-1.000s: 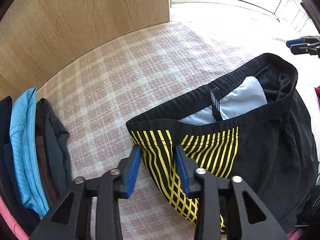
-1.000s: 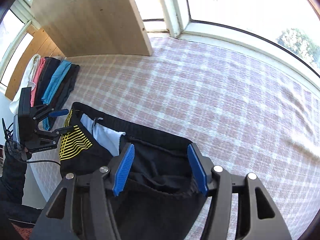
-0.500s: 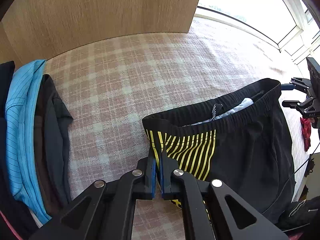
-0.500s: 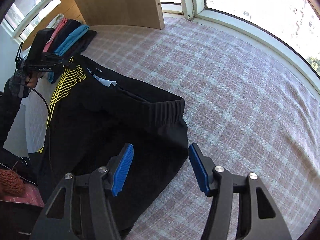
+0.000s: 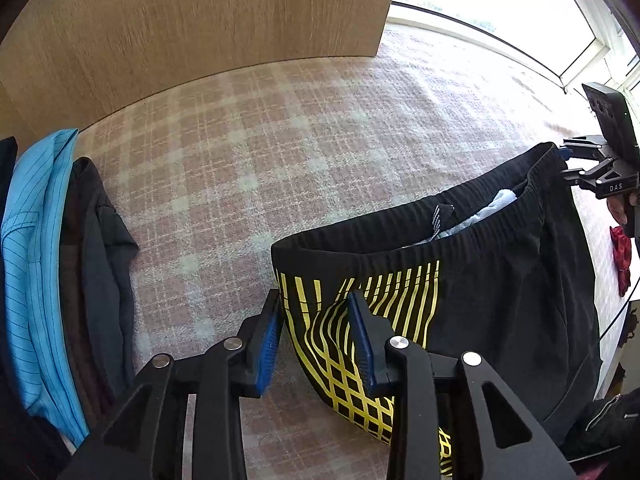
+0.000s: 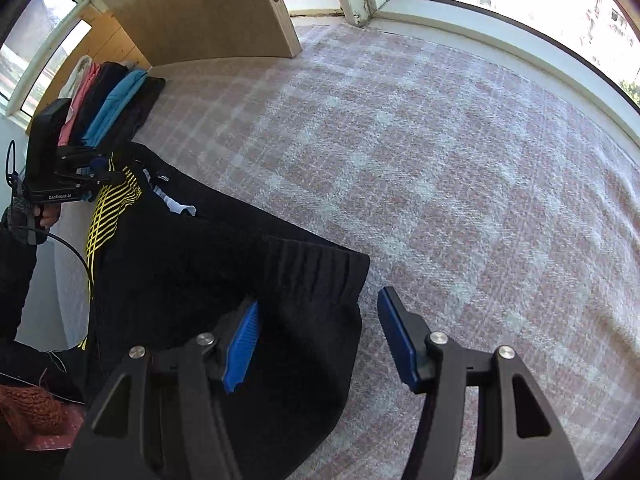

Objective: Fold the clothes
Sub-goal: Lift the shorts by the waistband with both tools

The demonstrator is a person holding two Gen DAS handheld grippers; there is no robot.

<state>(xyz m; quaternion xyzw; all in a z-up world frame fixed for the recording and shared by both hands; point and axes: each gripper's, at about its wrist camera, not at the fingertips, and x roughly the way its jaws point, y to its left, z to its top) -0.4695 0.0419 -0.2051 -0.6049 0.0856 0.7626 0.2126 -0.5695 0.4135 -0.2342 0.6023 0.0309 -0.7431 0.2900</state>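
Observation:
Black shorts (image 5: 500, 280) with yellow stripes lie flat on the pink plaid cloth, waistband toward the far side. My left gripper (image 5: 316, 336) is open, its blue pads either side of the striped corner of the shorts. My right gripper (image 6: 316, 336) is open over the other end of the waistband (image 6: 316, 276); its left pad lies over the black fabric, its right pad over bare cloth. The shorts also show in the right wrist view (image 6: 180, 264). Each gripper shows in the other's view, the right one (image 5: 592, 168) and the left one (image 6: 76, 176).
A row of folded clothes, blue, grey and dark (image 5: 36, 264), lies at the left edge, also in the right wrist view (image 6: 112, 108). A wooden panel (image 5: 192, 20) stands behind. A window sill (image 6: 500, 36) bounds the far side. A red item (image 5: 622, 252) lies at right.
My left gripper was shut on the striped corner half a second ago and is open now. The shorts lie flatter, with the waistband stretched straighter. My right gripper stayed open and moved closer to the waistband end.

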